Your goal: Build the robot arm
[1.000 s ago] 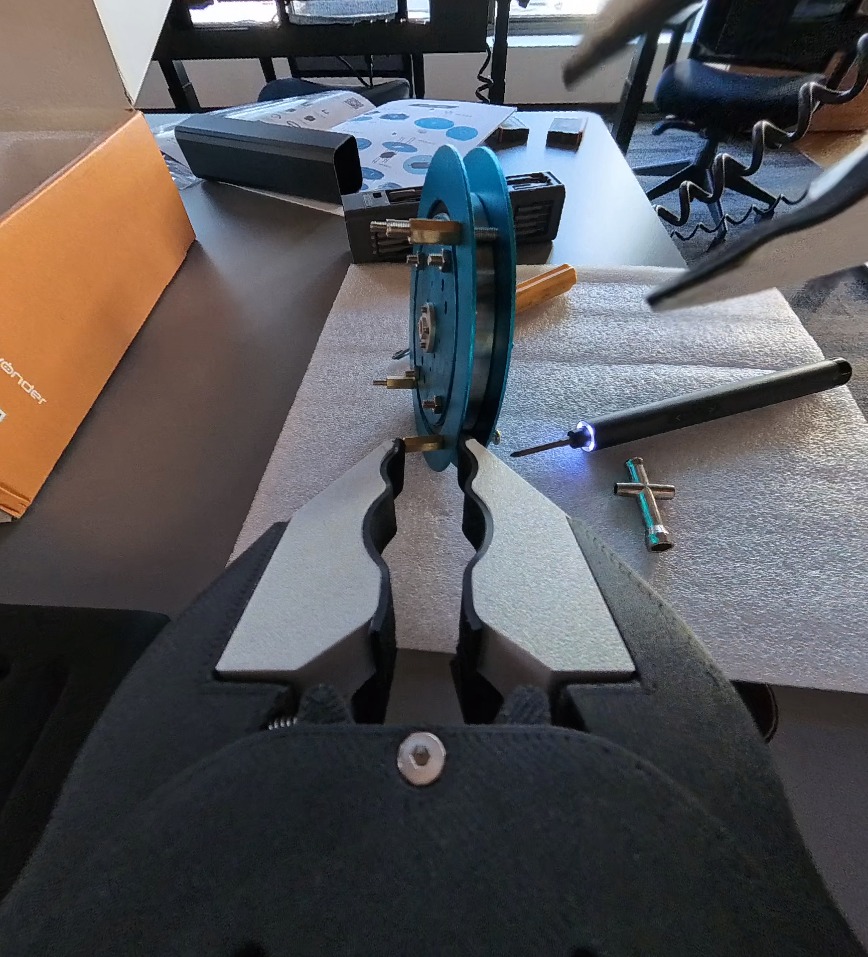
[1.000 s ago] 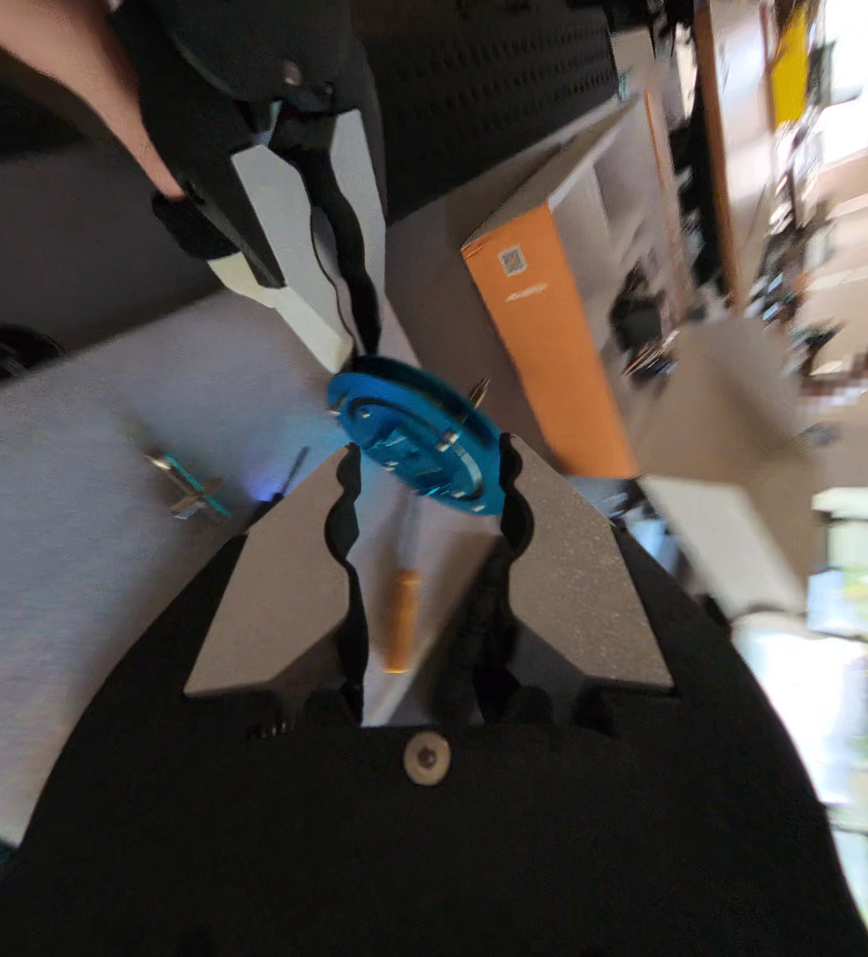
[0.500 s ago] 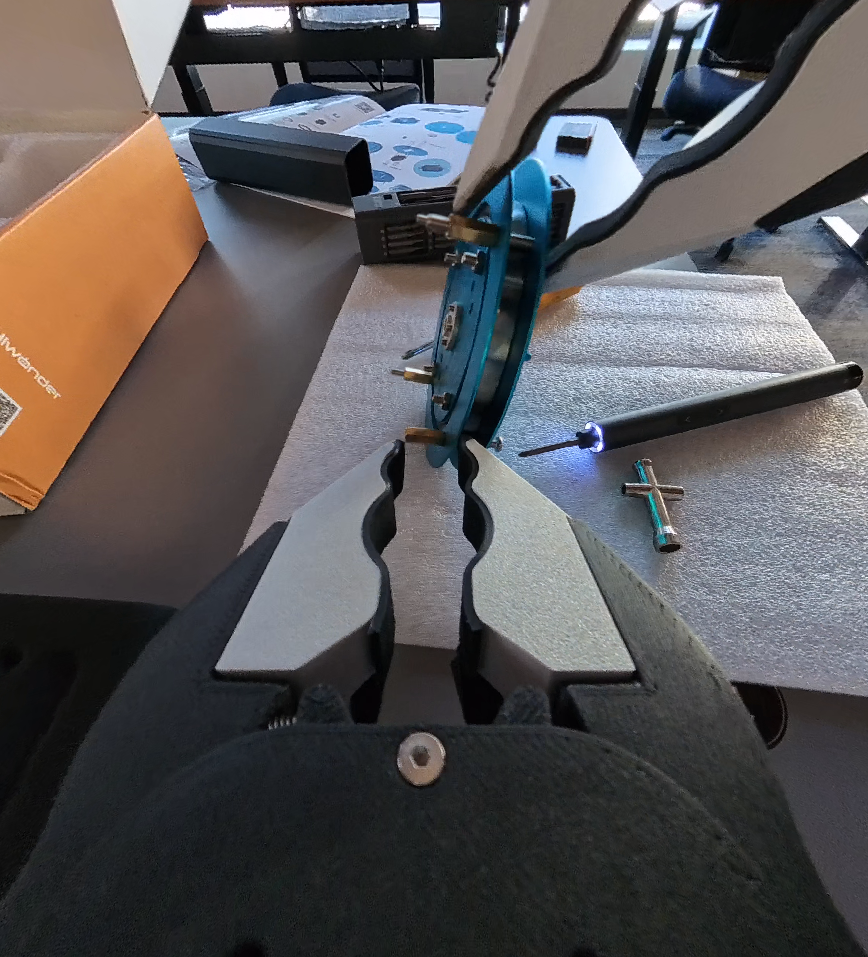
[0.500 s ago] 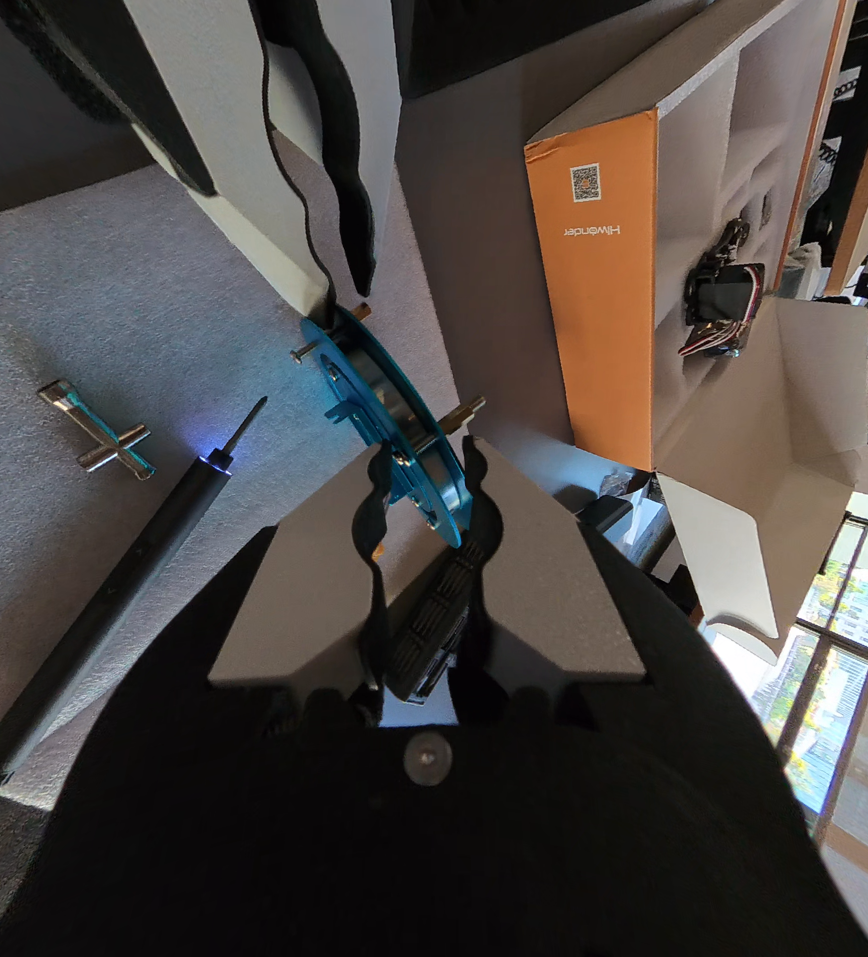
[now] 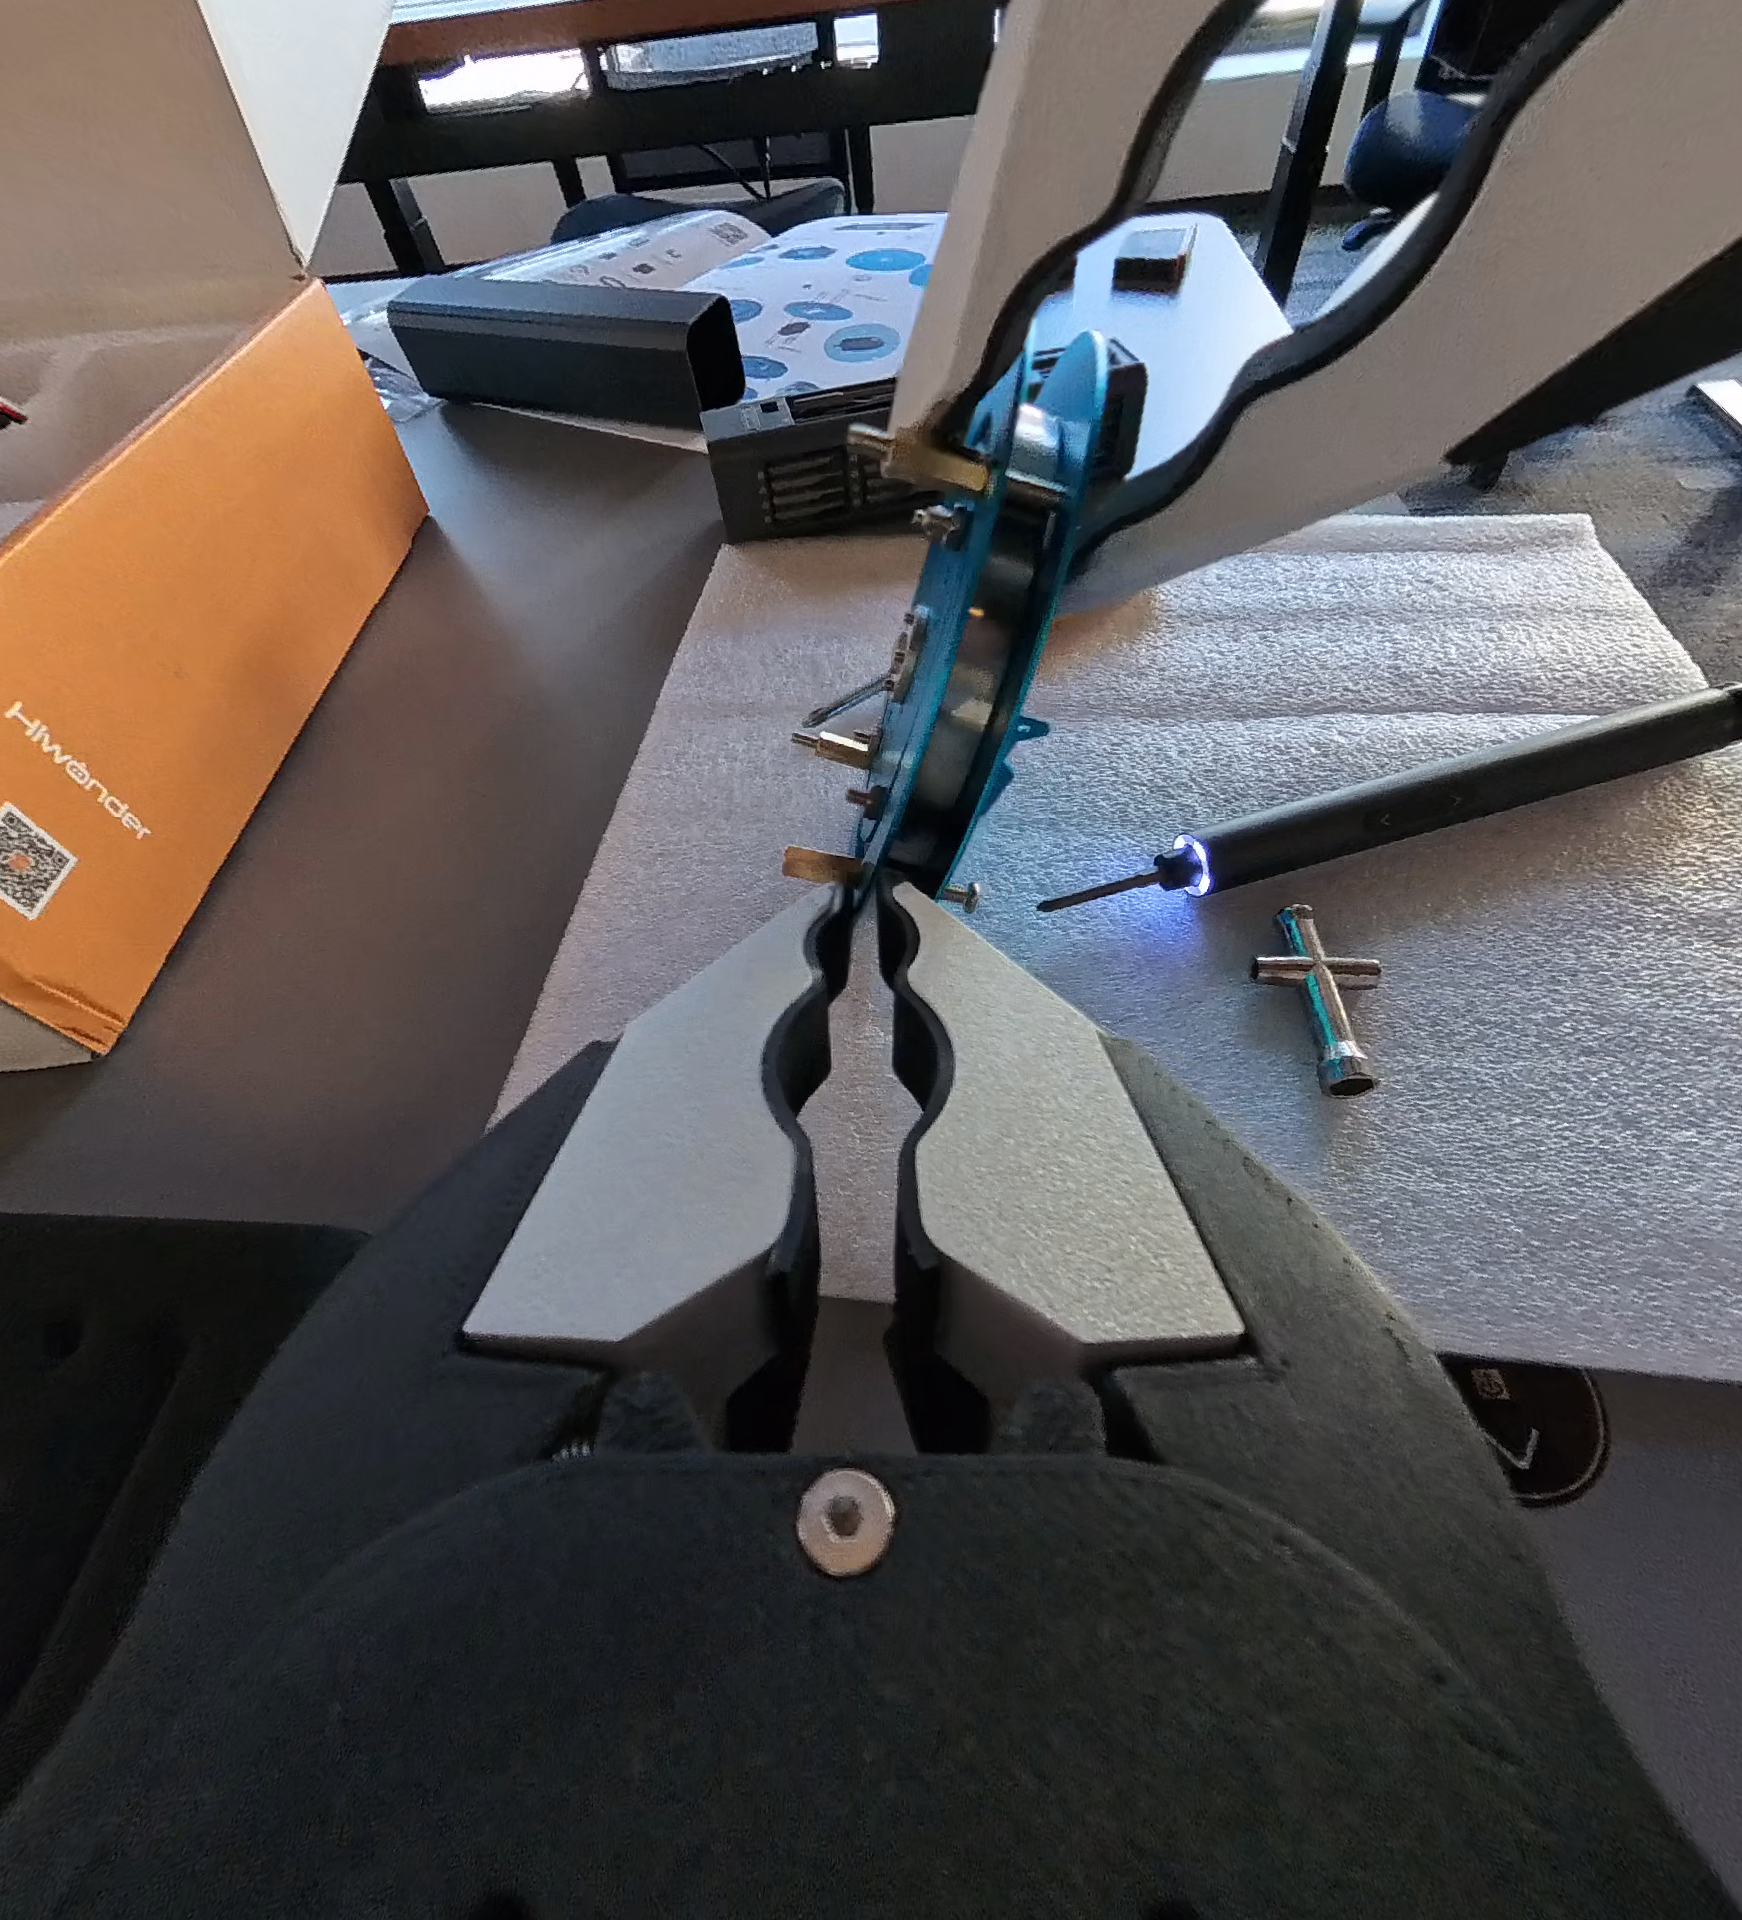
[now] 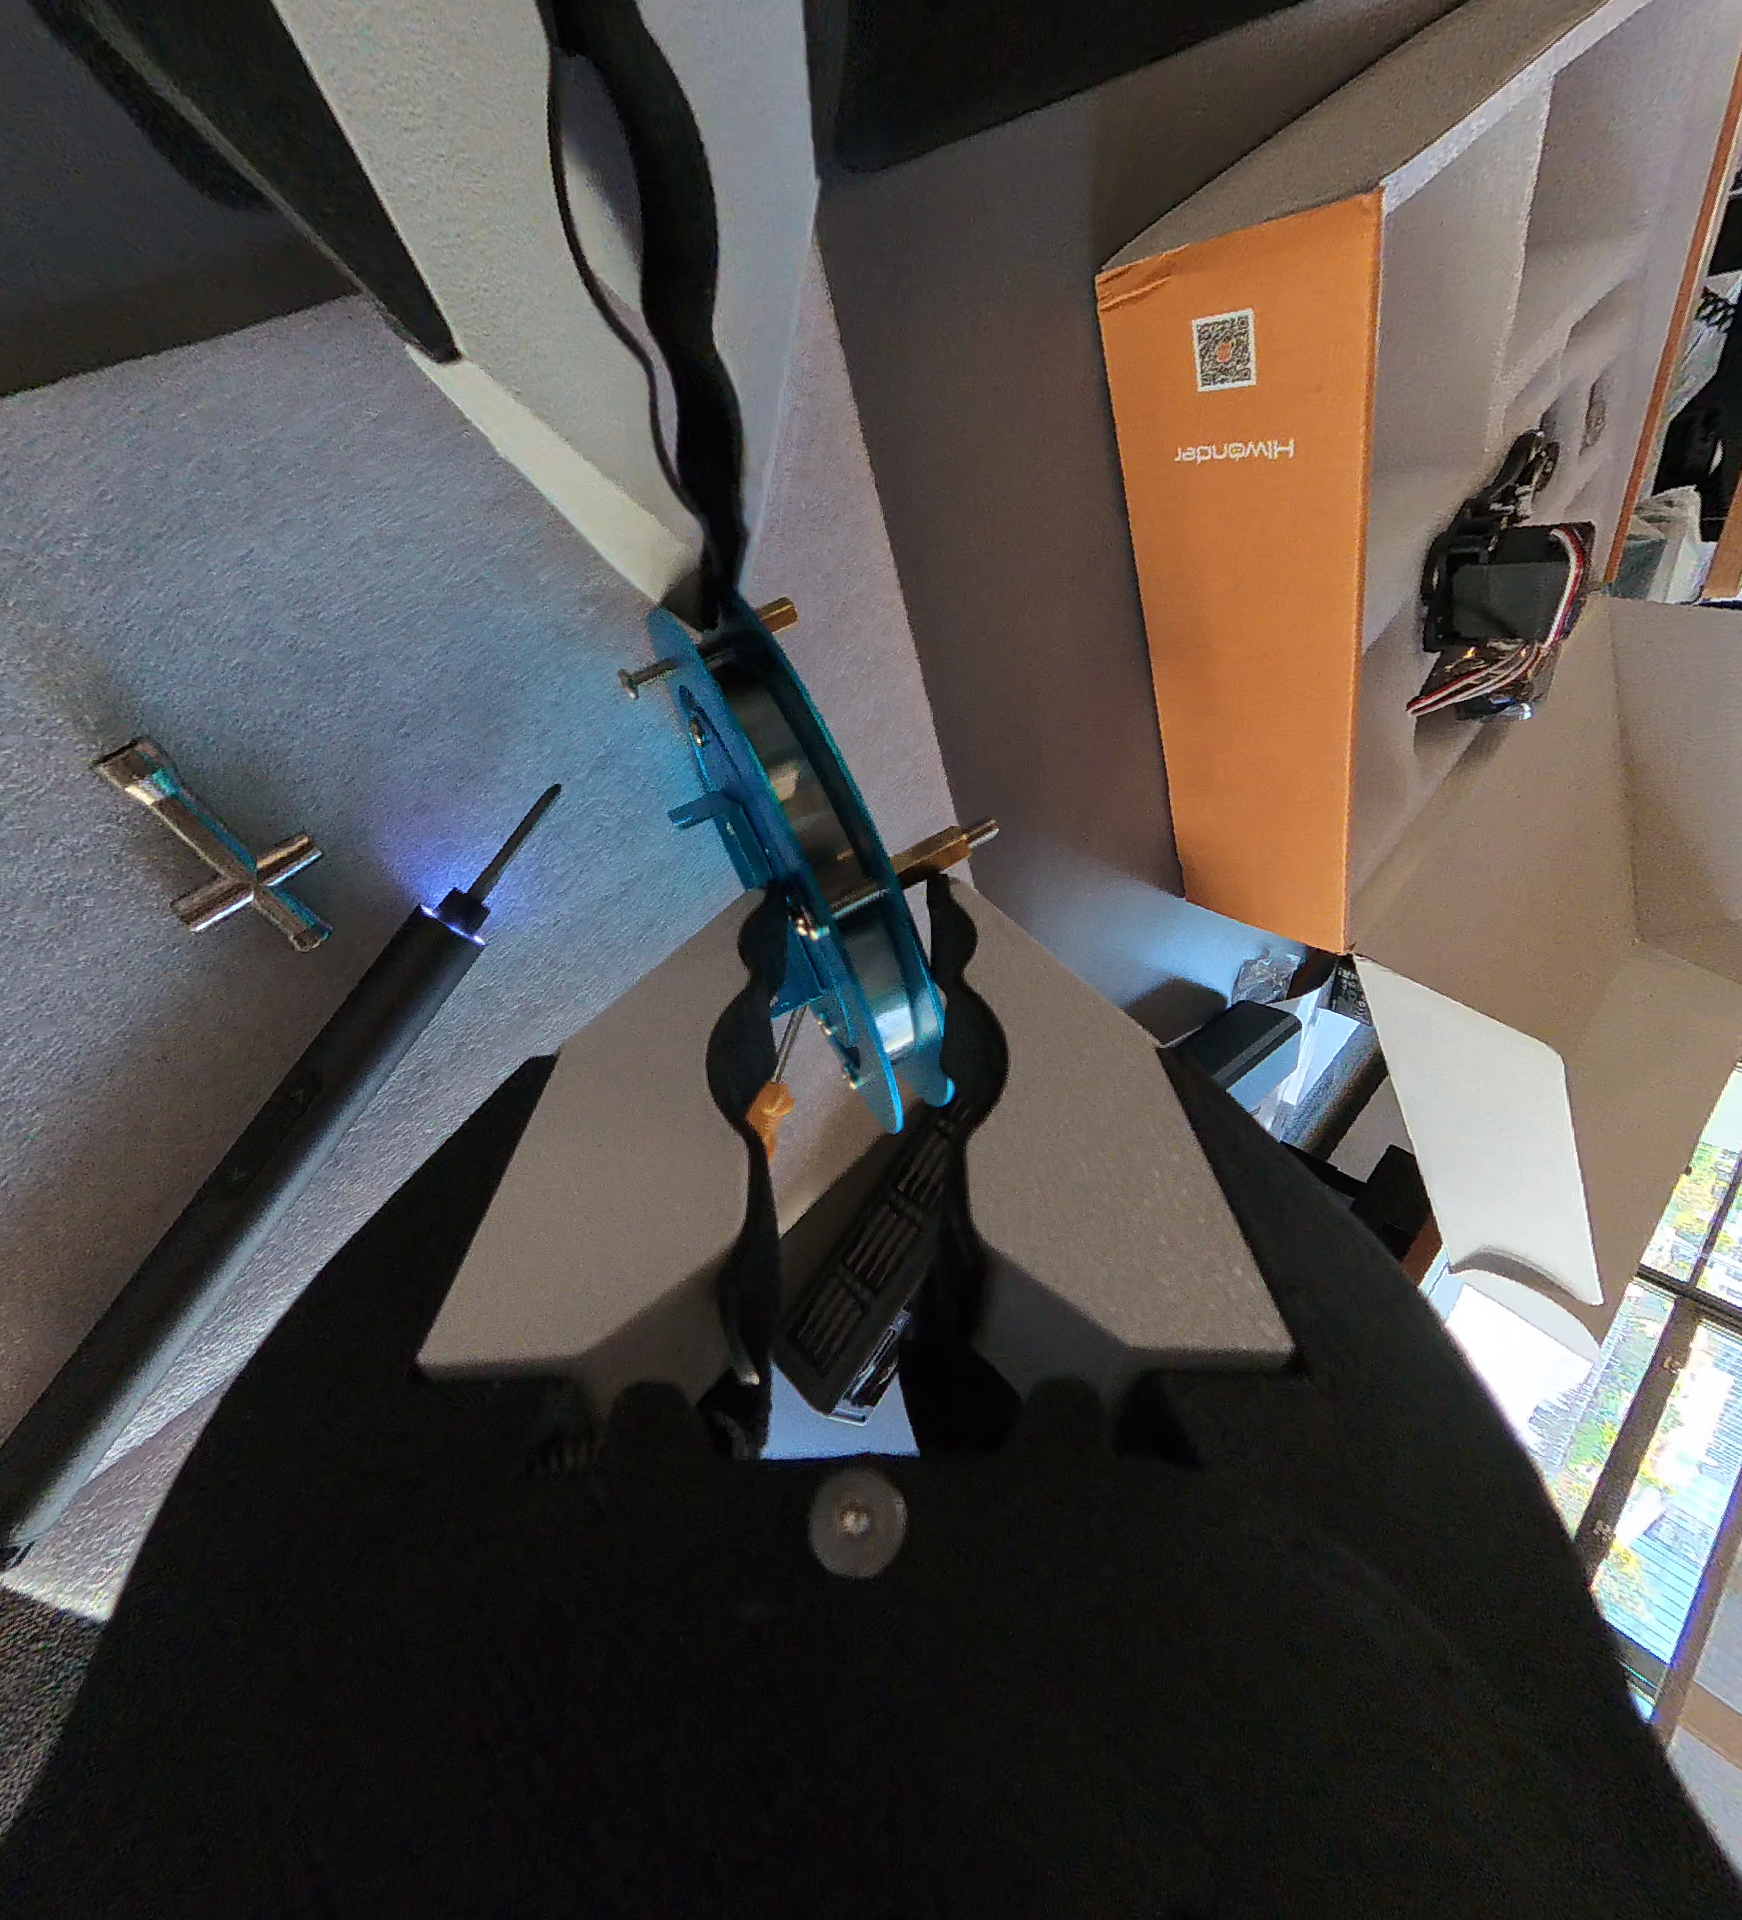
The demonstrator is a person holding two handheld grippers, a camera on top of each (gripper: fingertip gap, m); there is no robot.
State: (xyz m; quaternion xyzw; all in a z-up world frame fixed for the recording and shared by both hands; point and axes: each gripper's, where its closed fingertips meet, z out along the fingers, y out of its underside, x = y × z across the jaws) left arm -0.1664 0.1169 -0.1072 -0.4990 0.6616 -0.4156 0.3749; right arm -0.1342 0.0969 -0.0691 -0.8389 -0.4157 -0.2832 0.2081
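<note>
Your right claw (image 6: 846,904) has dropped astride the blue disc assembly's (image 5: 960,665) top rim; whether it grips cannot be told. That disc stands tilted on edge over the foam sheet (image 5: 1469,1195), your left claw (image 5: 862,914) clamped on its bottom rim.

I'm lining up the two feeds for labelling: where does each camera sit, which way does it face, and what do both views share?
Left wrist view: on the left gripper, looking low across the foam sheet; its fingers pinch the near edge of the blue disc assembly; right gripper enters from above.
Right wrist view: on the right gripper, rolled sideways, facing back; its fingers straddle the disc's far edge.
Shared: disc, lit electric screwdriver, cross wrench, orange box.
</note>
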